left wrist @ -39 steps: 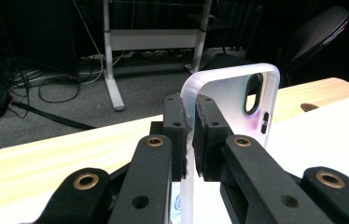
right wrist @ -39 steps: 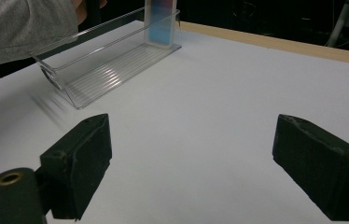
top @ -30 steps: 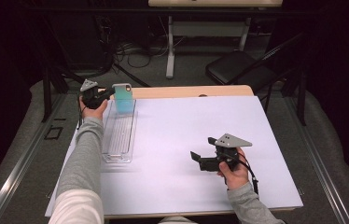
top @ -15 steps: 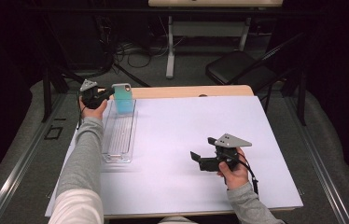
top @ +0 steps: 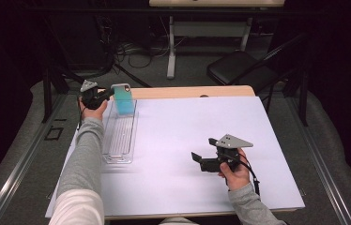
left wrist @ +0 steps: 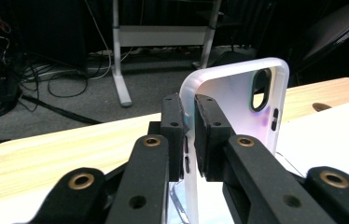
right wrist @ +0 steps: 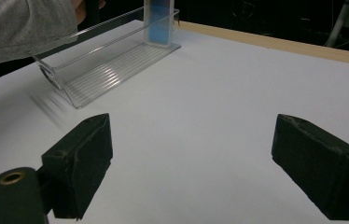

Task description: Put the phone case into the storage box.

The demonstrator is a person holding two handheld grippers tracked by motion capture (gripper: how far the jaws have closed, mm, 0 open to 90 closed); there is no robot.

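Nothing moved, left tongs (left wrist: 189, 135) gripping phone case (left wrist: 238, 107) above clear tray (top: 119, 140), right tongs (right wrist: 205, 168) open.

A lab or studio set up for recording: black curtains close off a dim room, a white sheet (top: 197, 140) covers the wooden table (top: 192, 91), cables (top: 131, 49) tangle on grey carpet, and 1 black folding chair (top: 239, 68) stands behind beside a desk frame (top: 171, 51).
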